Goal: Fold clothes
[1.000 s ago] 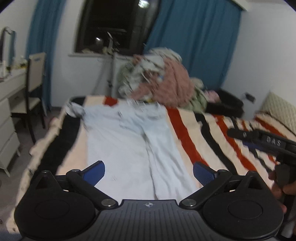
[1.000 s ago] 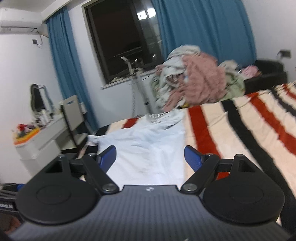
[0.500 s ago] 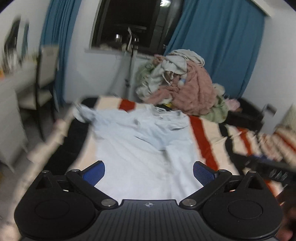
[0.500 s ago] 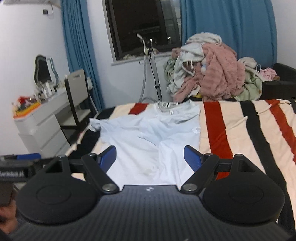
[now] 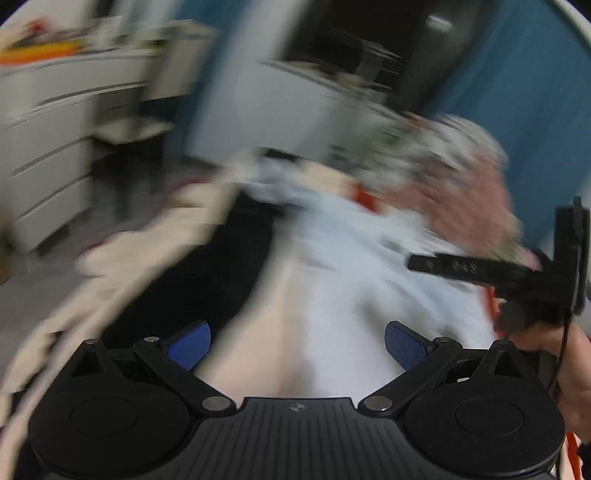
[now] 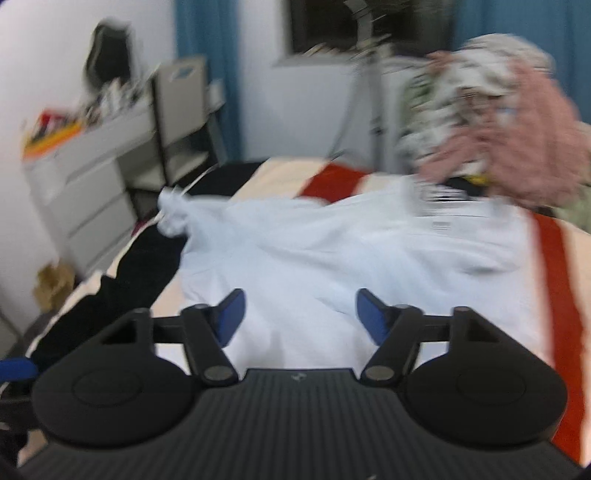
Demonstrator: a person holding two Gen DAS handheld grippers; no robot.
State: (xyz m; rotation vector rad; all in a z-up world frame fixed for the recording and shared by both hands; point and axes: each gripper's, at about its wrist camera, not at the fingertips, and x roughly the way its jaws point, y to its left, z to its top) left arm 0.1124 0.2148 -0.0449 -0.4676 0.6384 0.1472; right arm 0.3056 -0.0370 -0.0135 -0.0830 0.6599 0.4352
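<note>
Shirt (image 6: 351, 251) lies spread flat on blanket (image 6: 554, 266), directly ahead of right gripper (image 6: 299, 314) and under its fingertips. One sleeve (image 6: 173, 214) bunched ahead-left of that claw, at the blanket's left edge. Clothes pile (image 6: 491, 125) behind the shirt, ahead-right. Drawer unit (image 6: 85, 192) far left, chair (image 6: 184, 110) just behind it, beside the bed. Window (image 6: 325, 26) behind all, straight ahead. From left gripper (image 5: 297, 345): shirt ahead-right, blanket below and left, drawers far left, pile ahead-right; view blurred. Right gripper's body sits right of the left claw.
</note>
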